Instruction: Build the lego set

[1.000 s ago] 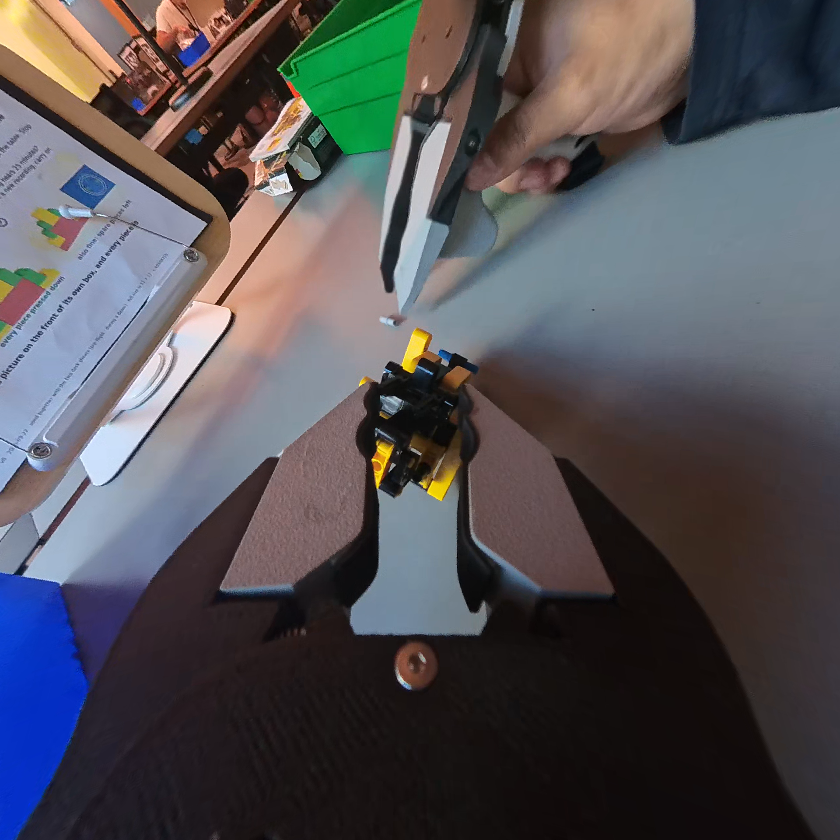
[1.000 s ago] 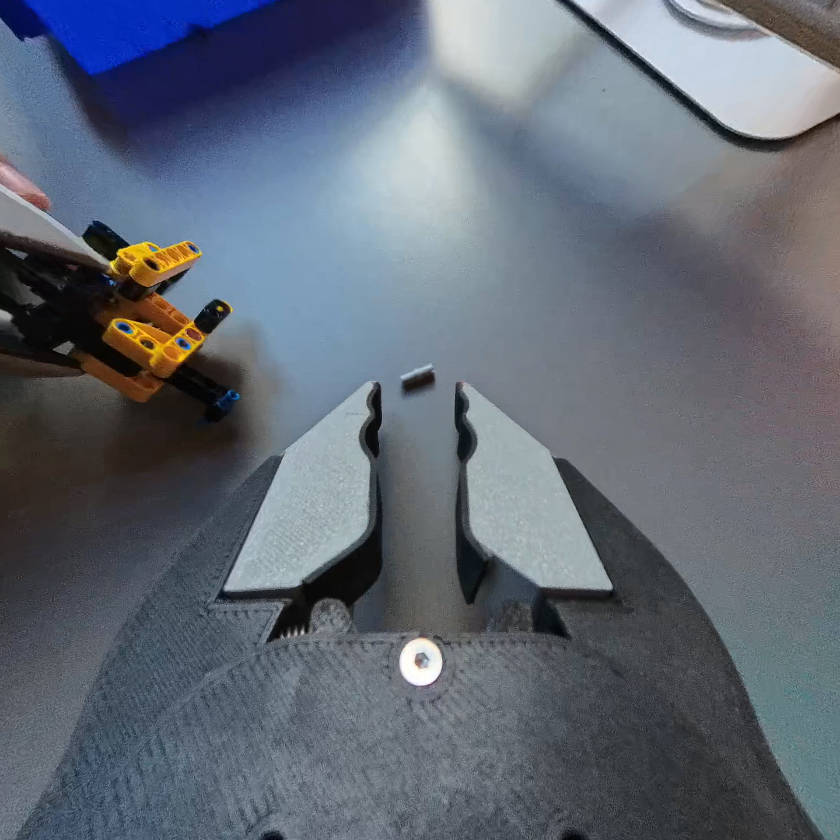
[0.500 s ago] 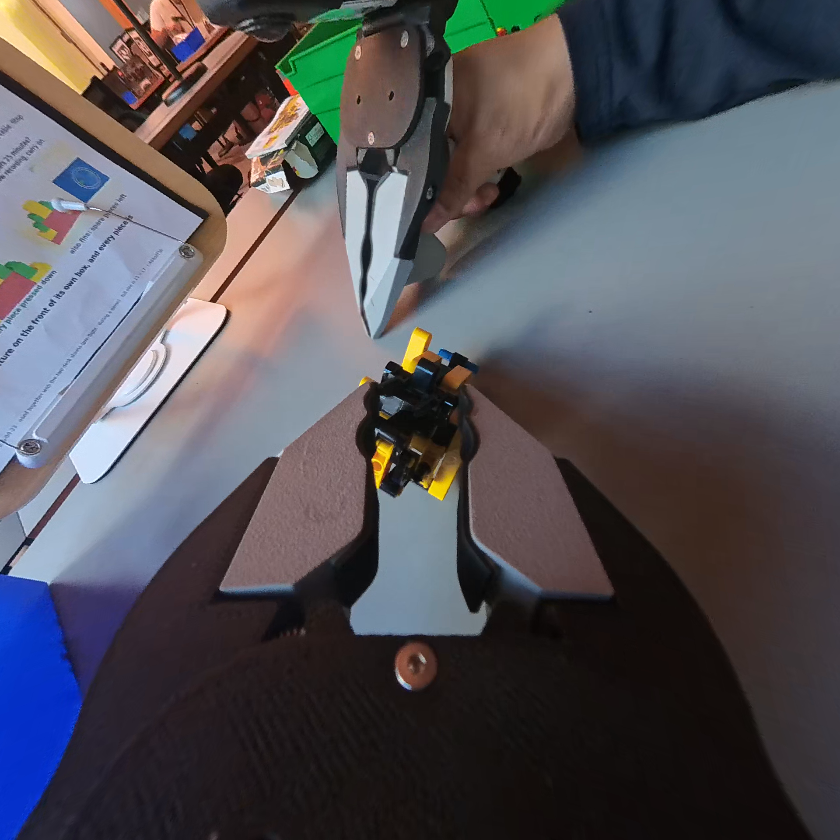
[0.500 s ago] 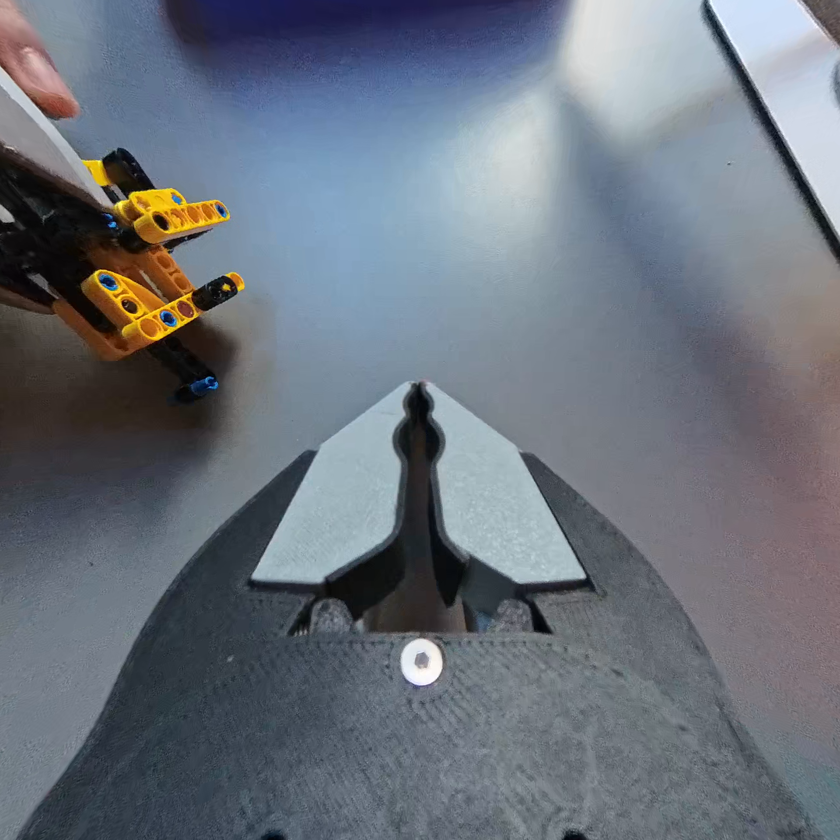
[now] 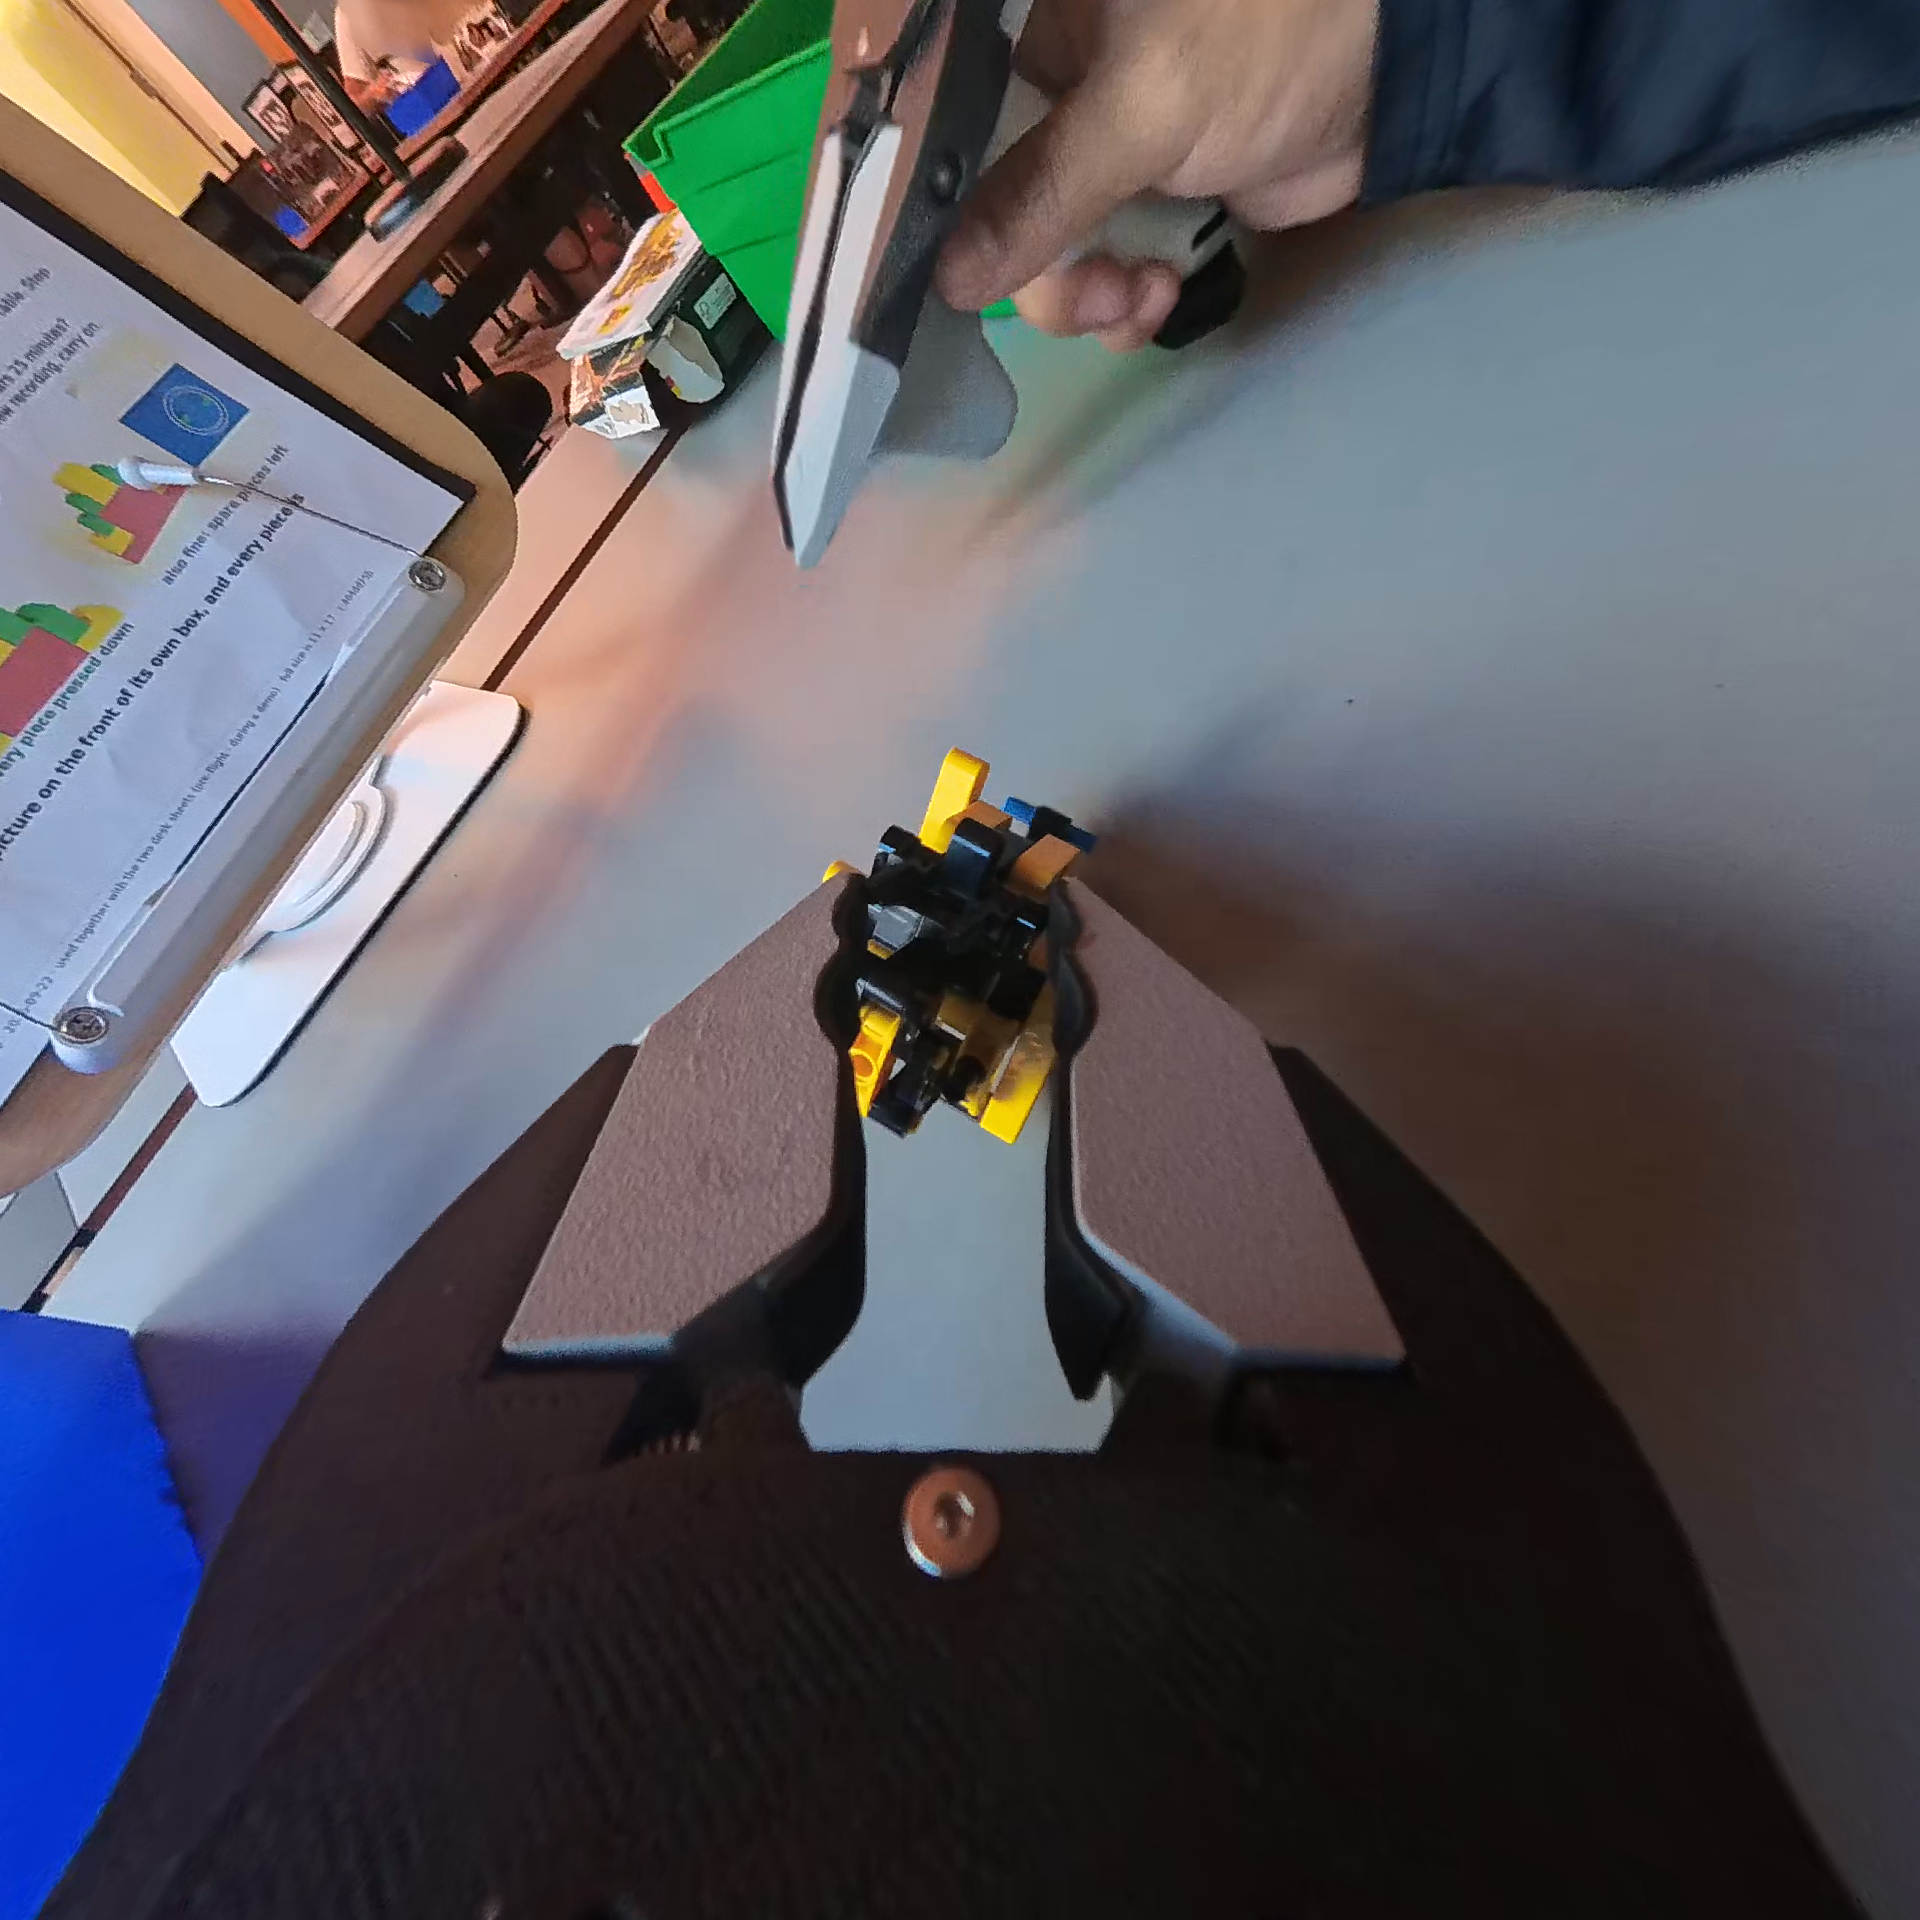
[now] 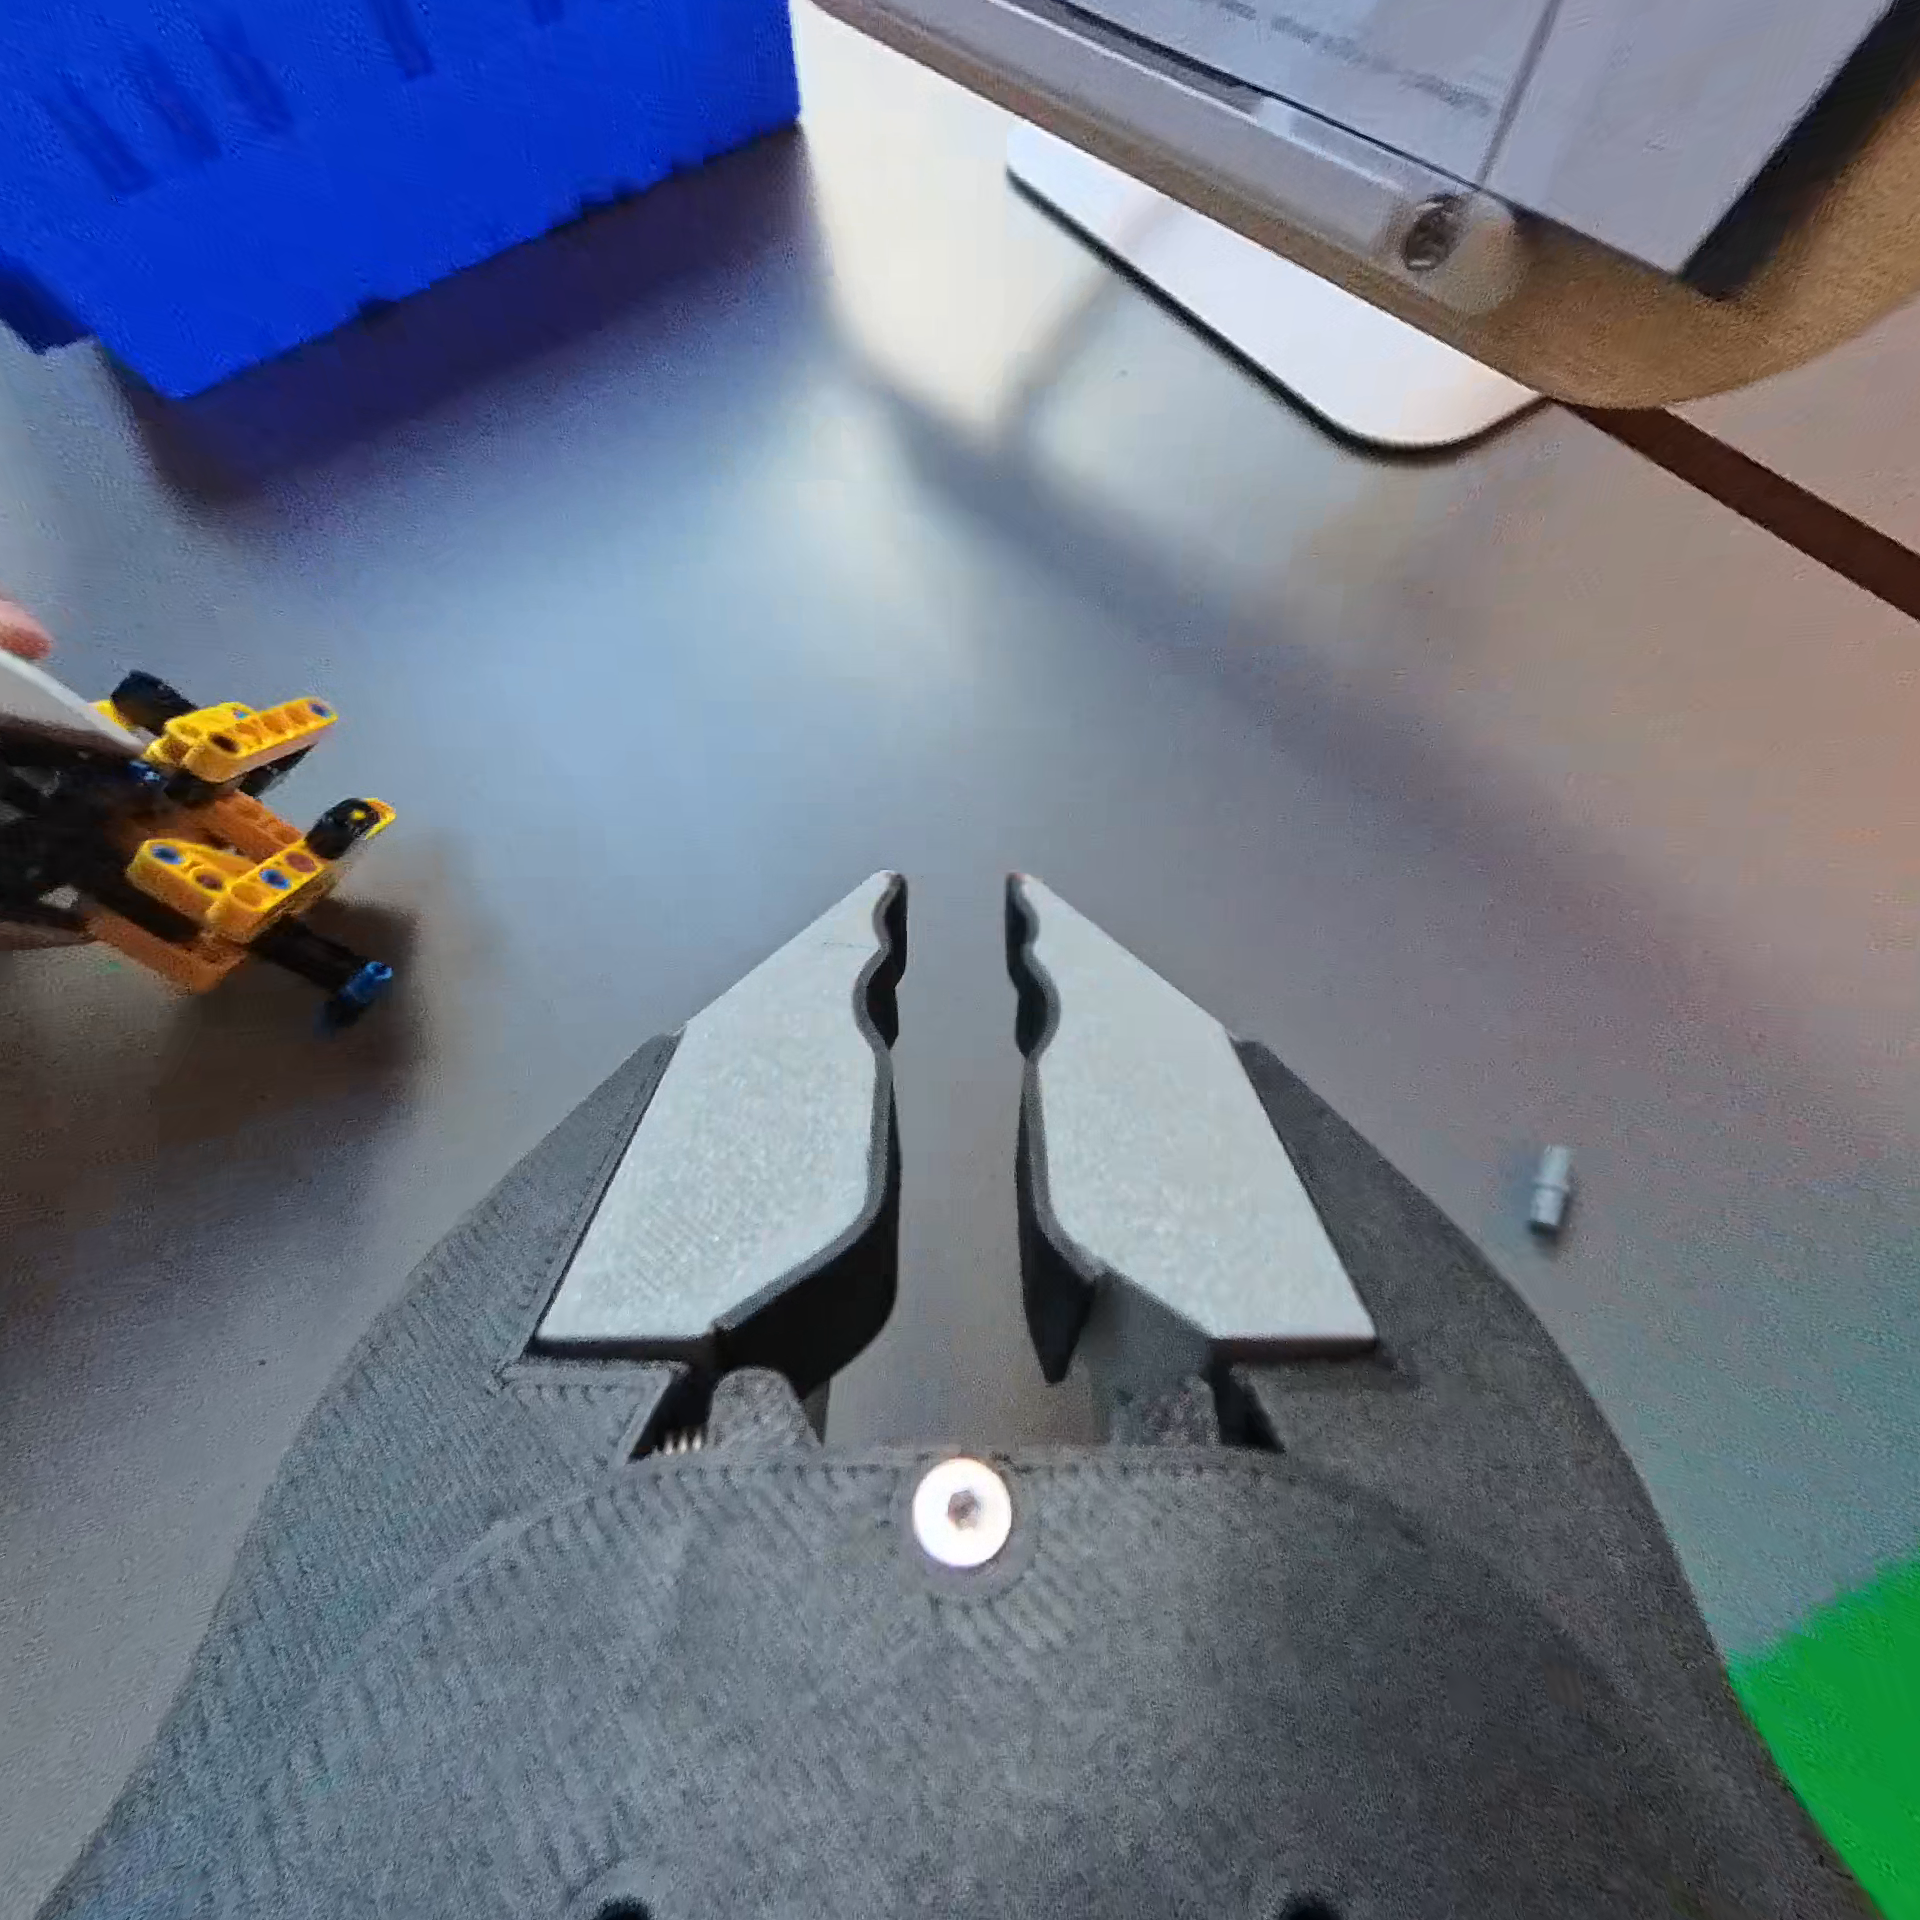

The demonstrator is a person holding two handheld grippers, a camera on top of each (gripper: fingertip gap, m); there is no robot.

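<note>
My left gripper (image 5: 956, 894) is shut on the yellow and black lego assembly (image 5: 951, 977) and holds it low over the grey table. The assembly also shows at the left of the right wrist view (image 6: 229, 852), its yellow beams sticking out of the left gripper's fingers (image 6: 42, 707). My right gripper (image 6: 956, 883) is open and empty above the table. In the left wrist view it hangs beyond the assembly (image 5: 816, 540), held by a hand (image 5: 1174, 135). A small grey pin (image 6: 1550, 1190) lies on the table to the right of the right gripper.
A blue bin (image 6: 364, 156) stands behind the assembly. A board with instruction sheets (image 5: 208, 623) sits on a white stand base (image 5: 343, 894) at the left. A green bin (image 5: 748, 177) and a small box (image 5: 665, 312) stand at the far table edge. About 15 cm separates my left fingertips from my right.
My right gripper closed at the table where the grey pin lay, then opened and lifted away empty. The pin now lies to its right. My left gripper kept hold of the assembly.
</note>
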